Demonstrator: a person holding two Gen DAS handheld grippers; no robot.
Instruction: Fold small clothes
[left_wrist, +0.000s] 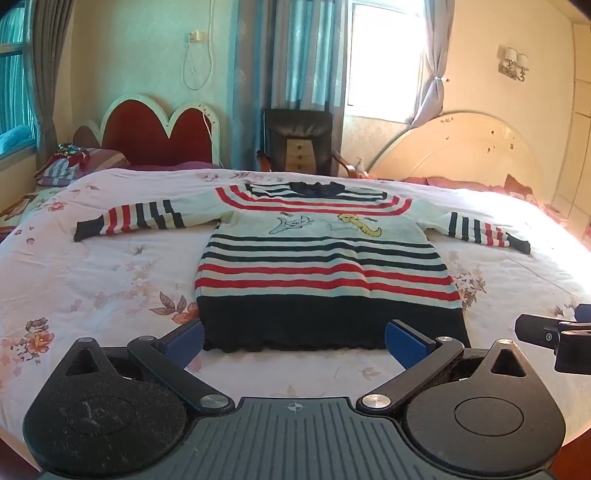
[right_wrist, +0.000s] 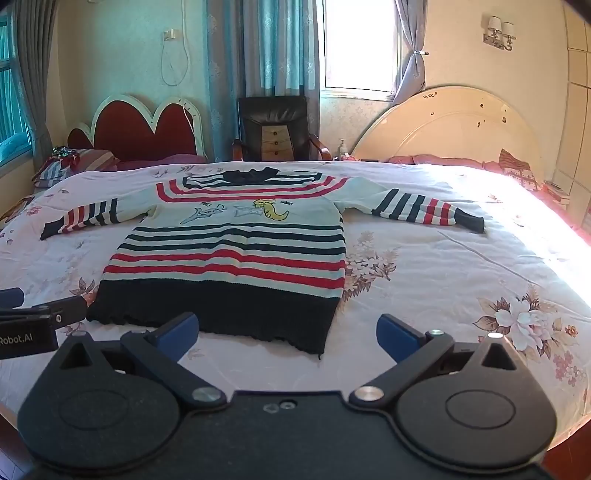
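Observation:
A small striped sweater (left_wrist: 325, 266) lies flat on the bed, front up, both sleeves spread out, its dark hem nearest me. It also shows in the right wrist view (right_wrist: 236, 254). My left gripper (left_wrist: 293, 341) is open and empty, just short of the hem, centred on it. My right gripper (right_wrist: 288, 339) is open and empty, in front of the hem's right corner. The right gripper's tip (left_wrist: 546, 332) shows at the right edge of the left wrist view. The left gripper's tip (right_wrist: 48, 314) shows at the left edge of the right wrist view.
The floral bedspread (left_wrist: 110, 280) covers the wide bed. A cream headboard (right_wrist: 450, 125) is at the far right, a red headboard (left_wrist: 159, 129) with pillows at the far left. A dark chair (left_wrist: 299, 140) stands behind the bed.

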